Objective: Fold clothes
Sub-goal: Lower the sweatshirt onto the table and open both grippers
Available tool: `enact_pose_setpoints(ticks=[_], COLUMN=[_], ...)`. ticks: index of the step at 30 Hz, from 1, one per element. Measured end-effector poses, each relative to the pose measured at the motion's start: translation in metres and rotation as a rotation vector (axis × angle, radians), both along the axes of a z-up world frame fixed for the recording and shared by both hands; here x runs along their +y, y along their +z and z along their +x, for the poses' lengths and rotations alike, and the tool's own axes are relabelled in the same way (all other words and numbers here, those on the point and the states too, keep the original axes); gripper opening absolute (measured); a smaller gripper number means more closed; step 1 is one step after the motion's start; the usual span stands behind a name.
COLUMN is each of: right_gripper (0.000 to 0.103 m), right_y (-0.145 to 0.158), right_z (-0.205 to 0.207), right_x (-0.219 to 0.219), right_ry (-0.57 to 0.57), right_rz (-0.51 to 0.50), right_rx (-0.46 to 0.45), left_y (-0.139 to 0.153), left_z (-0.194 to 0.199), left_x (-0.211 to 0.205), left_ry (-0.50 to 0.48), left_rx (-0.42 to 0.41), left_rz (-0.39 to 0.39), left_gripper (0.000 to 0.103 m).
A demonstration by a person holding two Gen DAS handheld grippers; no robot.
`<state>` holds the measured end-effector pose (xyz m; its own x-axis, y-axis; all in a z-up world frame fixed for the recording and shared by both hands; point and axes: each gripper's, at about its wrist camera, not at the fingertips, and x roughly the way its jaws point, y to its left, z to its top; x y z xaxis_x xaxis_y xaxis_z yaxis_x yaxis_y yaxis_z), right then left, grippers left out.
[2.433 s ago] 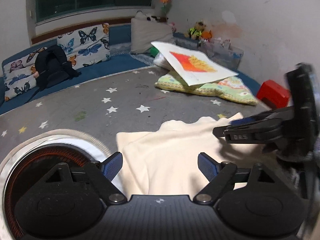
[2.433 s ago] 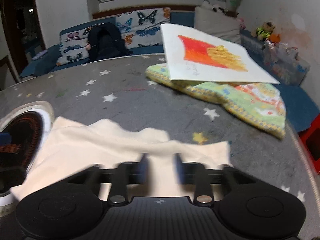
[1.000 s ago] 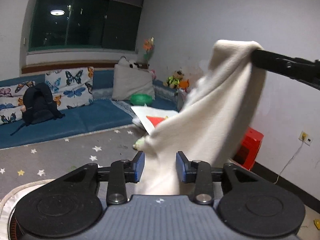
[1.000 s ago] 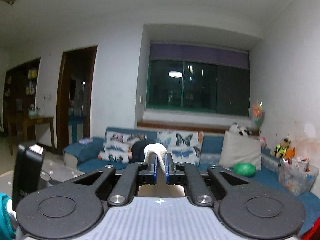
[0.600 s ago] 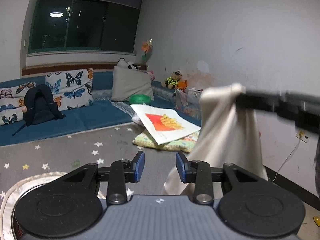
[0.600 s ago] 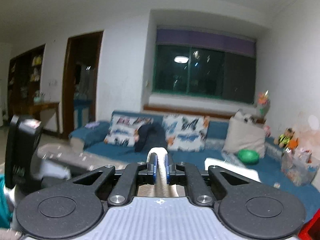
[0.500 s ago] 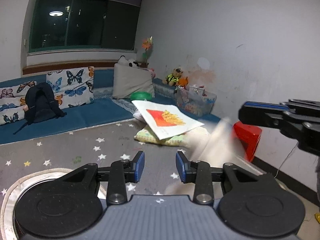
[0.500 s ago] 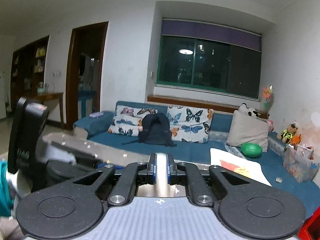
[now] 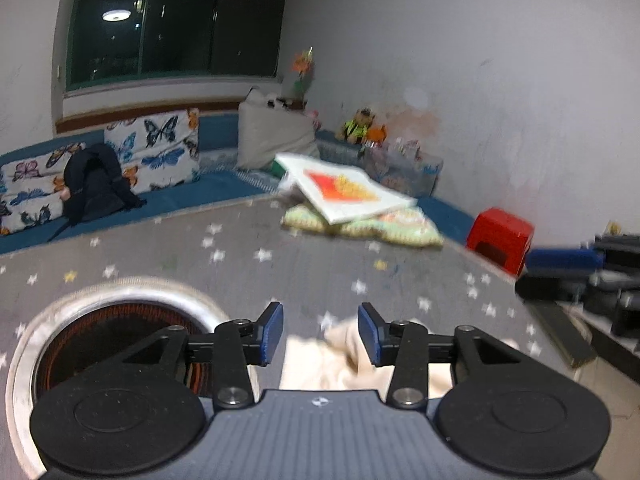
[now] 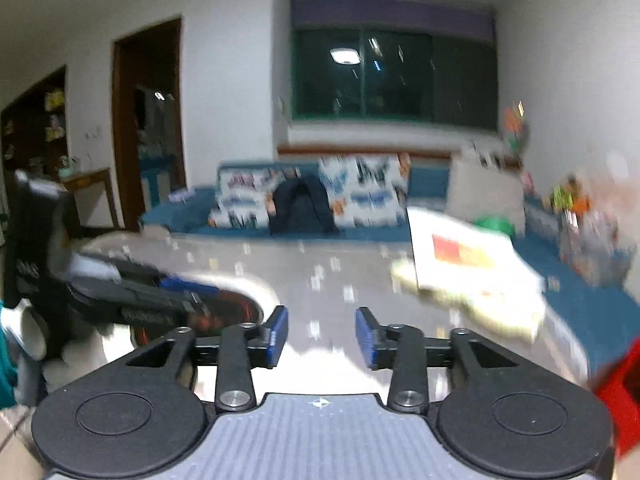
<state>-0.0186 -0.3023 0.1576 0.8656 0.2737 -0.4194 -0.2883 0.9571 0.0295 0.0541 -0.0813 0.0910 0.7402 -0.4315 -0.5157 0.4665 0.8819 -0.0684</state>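
Both jaws wide, empty; cream garment [image 9: 320, 364] crumpled on grey star-print table [image 9: 280, 272]; blue sofa [image 9: 180, 196] behind.

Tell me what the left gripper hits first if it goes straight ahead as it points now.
Probably the cream cloth lying crumpled just below and between the open left gripper. If the line runs above it, next comes the starred table, then the cushion far across. Depth is unclear.
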Motion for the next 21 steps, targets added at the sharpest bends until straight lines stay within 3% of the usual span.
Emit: enact_pose_setpoints(ticks=[3, 9, 17, 21], right_gripper=[0.048, 0.056, 0.062, 0.064], right_y=[-0.031, -0.066, -0.075, -0.072], right_z=[-0.01, -0.028, -0.041, -0.027], right_x=[-0.005, -0.01, -0.018, -0.018], right_ry=[-0.028, -0.064, -0.099, -0.106], right_rz=[0.007, 0.031, 0.04, 0.042], right_rx=[0.08, 0.144, 0.145, 0.142], left_y=[-0.016, -0.036, -0.039, -0.042], left_z=[-0.011, -0.023, -0.014, 0.001], left_x=[-0.003, -0.001, 0.0, -0.005], left_ry=[0.002, 0.026, 0.04, 0.028], left_rx=[0.026, 0.073, 0.092, 0.101], left_rz=[0.032, 0.048, 0.066, 0.079], left_gripper=[0.052, 0.054, 0.054, 0.054])
